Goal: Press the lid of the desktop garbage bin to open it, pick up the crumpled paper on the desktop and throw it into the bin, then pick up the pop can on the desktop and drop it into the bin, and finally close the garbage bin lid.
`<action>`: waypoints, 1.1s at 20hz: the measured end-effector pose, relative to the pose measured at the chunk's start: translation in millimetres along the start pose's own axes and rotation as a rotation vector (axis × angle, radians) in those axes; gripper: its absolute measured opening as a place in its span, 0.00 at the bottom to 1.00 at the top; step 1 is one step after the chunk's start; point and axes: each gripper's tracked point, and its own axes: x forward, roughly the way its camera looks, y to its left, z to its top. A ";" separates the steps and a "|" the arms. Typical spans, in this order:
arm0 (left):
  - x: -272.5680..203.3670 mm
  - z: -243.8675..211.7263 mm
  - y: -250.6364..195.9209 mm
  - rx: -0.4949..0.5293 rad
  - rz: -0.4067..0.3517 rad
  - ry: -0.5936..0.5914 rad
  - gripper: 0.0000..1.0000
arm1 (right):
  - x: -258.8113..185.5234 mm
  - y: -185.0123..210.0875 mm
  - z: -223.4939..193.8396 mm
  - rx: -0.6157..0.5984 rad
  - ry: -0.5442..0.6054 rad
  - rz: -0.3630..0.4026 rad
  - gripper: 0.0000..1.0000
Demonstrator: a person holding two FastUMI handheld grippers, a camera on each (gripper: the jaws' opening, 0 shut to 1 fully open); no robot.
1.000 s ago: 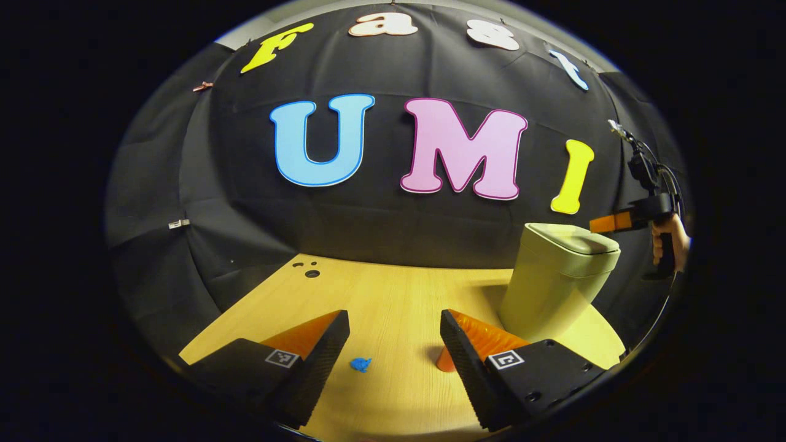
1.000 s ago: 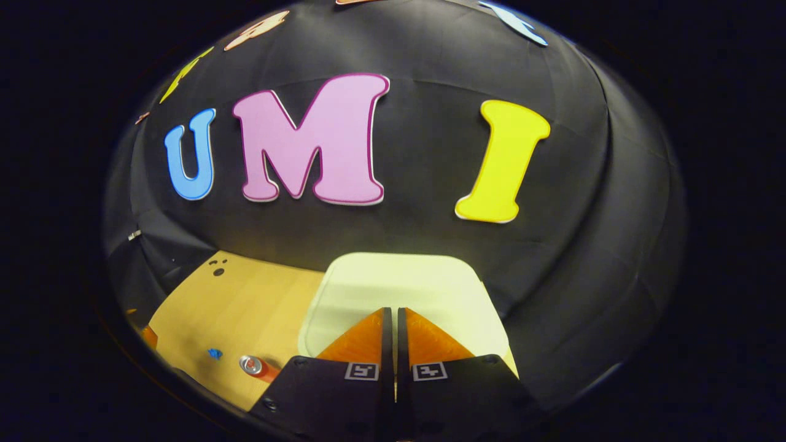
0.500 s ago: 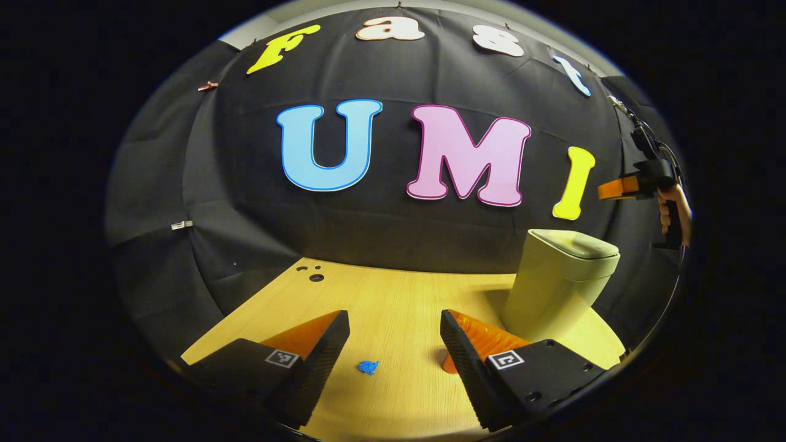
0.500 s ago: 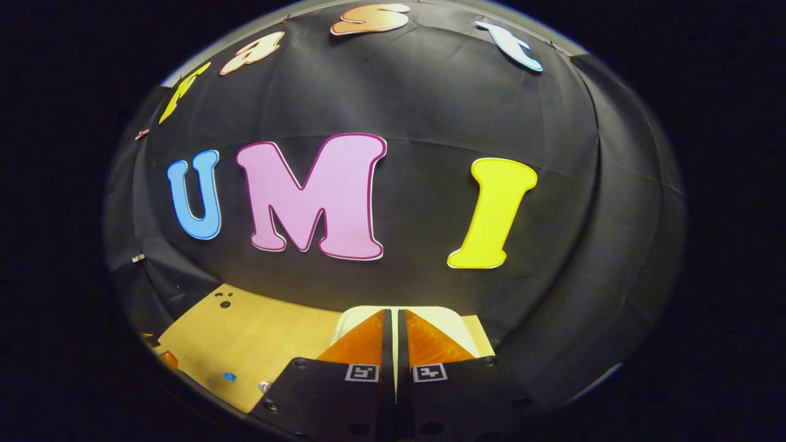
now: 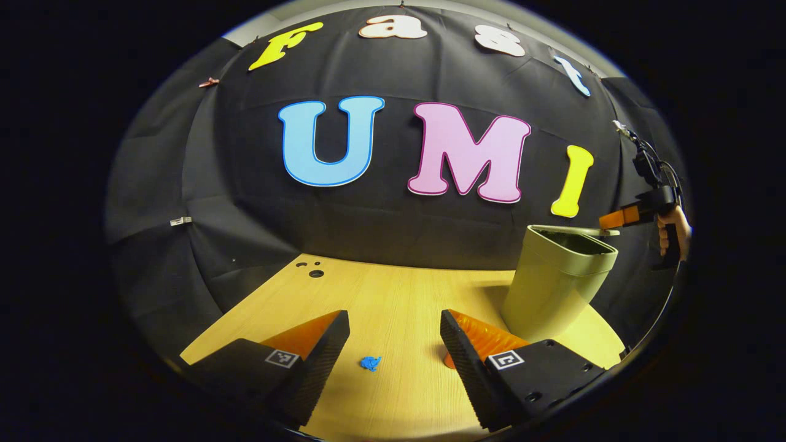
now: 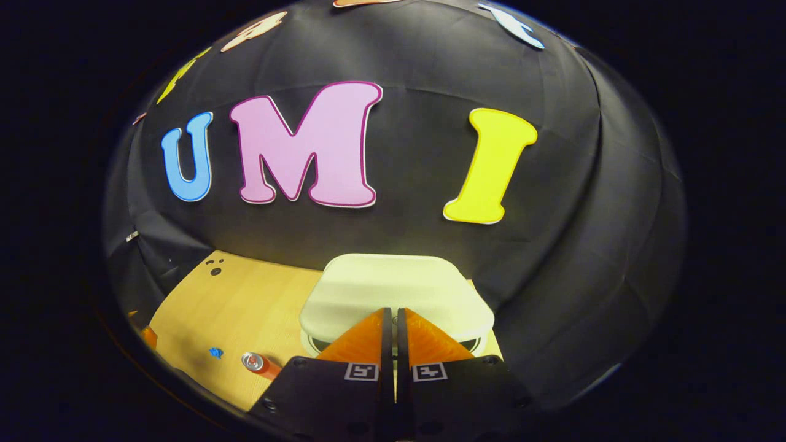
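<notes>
The pale green bin (image 5: 546,288) stands on the right of the wooden table (image 5: 393,294). Its lid (image 6: 393,285) is lifted off the rim, with a dark gap under it. My right gripper (image 6: 390,310) is shut and empty, its tips at the lid's near edge; in the left gripper view this right gripper (image 5: 605,221) hangs over the bin's far rim, held by a hand (image 5: 669,230). A small blue crumpled paper (image 5: 369,363) lies between the fingers of my open left gripper (image 5: 395,325). The orange pop can (image 6: 255,362) lies on its side, partly behind my left gripper's right finger.
Small round holes (image 5: 314,273) mark the table's far left corner. The black cloth wall runs close behind the bin. The table's right edge passes just beyond the bin (image 6: 485,350).
The right gripper rose off the shut lid, then came back down to it. The lid has sprung up, showing the bin's dark inside. The left gripper barely moved.
</notes>
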 end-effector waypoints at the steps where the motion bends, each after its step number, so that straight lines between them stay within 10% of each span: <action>1: 0.1 -0.8 0.1 0.001 0.000 0.001 0.96 | -1.5 0.9 -0.9 0.007 0.003 0.004 0.05; 17: -0.4 -31.9 22.7 -0.017 0.021 0.053 0.96 | -78.2 17.3 16.6 0.060 -0.201 0.001 0.07; 19: -0.7 -41.9 30.0 -0.014 0.021 0.064 0.96 | -85.7 27.8 9.0 0.065 -0.195 0.020 0.27; 22: 1.1 -62.8 44.7 -0.008 0.027 0.098 0.96 | -92.5 41.6 -8.2 0.079 -0.170 0.035 0.96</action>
